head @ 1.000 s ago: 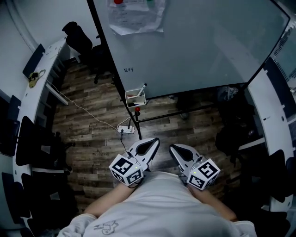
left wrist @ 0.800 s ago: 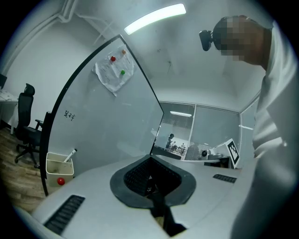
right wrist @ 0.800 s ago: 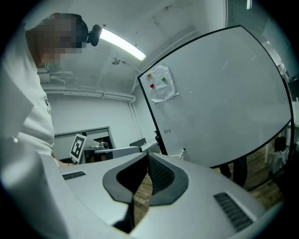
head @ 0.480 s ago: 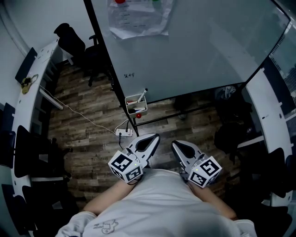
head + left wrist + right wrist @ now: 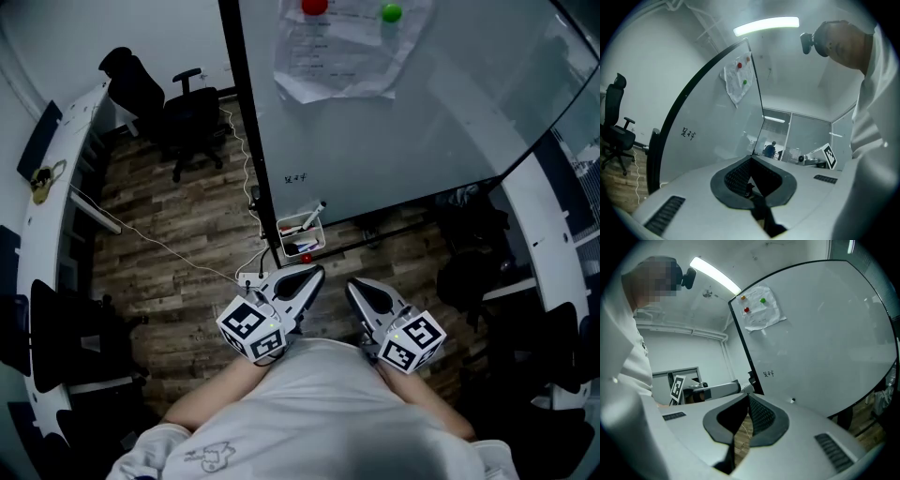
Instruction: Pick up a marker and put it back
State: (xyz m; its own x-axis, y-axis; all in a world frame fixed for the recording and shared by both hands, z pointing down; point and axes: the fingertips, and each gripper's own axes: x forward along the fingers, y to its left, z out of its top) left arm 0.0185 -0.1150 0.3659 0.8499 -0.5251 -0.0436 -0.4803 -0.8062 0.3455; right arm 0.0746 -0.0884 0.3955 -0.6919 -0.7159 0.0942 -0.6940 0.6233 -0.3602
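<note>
A small white tray (image 5: 302,238) hangs at the lower left corner of the whiteboard (image 5: 412,112). It holds several markers; one white marker (image 5: 314,211) sticks up out of it to the right. My left gripper (image 5: 312,274) and right gripper (image 5: 353,287) are held side by side close to the person's torso, well short of the tray. In the left gripper view the left gripper (image 5: 751,158) has its jaws pressed together with nothing between them. The right gripper (image 5: 748,395) looks the same in its own view, pointing at the board.
A sheet of paper (image 5: 342,52) is pinned to the board by a red magnet (image 5: 314,6) and a green magnet (image 5: 391,12). A black office chair (image 5: 192,112) stands at the back left. A power strip (image 5: 251,278) and cable lie on the wooden floor. Curved white desks (image 5: 56,187) flank both sides.
The head view has shifted: the board and tray now sit further right and lower, nearer the grippers. Both grippers stay shut at the torso.
</note>
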